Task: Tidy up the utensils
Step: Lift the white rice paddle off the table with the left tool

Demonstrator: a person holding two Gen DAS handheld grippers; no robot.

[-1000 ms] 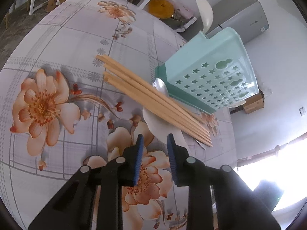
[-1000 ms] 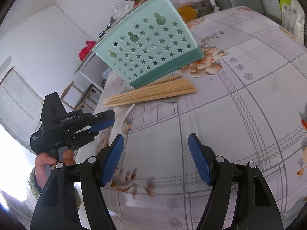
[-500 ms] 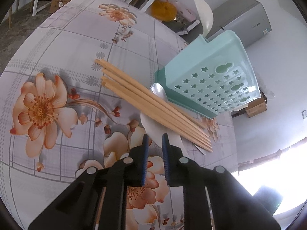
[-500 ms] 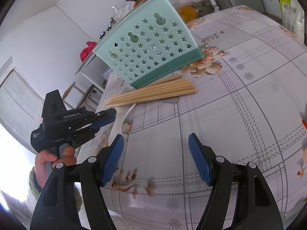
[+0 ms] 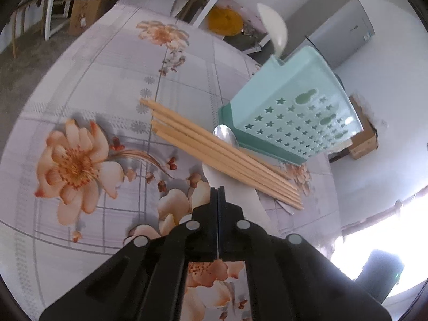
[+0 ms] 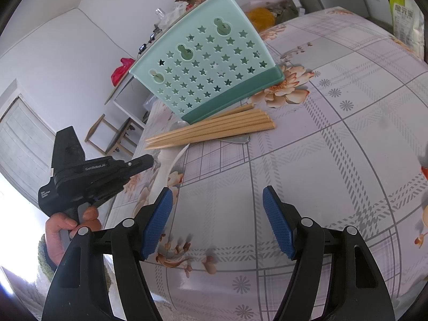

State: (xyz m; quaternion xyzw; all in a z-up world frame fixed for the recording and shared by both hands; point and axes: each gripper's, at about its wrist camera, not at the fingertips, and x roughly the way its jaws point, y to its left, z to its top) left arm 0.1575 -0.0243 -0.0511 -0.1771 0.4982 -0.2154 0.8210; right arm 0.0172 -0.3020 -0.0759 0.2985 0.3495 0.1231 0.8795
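The left gripper (image 5: 218,190), jaws fully closed, seems to pinch the white plastic spoon (image 5: 235,190) at mid-frame, beneath the wooden chopsticks (image 5: 219,152). The right gripper (image 6: 218,215) hangs wide open and empty. Next, probably, comes drawing the spoon free and lifting it into the mint-green star-perforated holder (image 5: 294,115), upper right.

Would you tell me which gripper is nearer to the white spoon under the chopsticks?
Left. The left gripper sits shut right at the white spoon handle; the right gripper hangs open farther back over bare tablecloth.

Wooden chopsticks (image 5: 219,149) lie bundled beside the upright mint star-cut holder (image 5: 291,115) — across a white spoon (image 5: 230,184).
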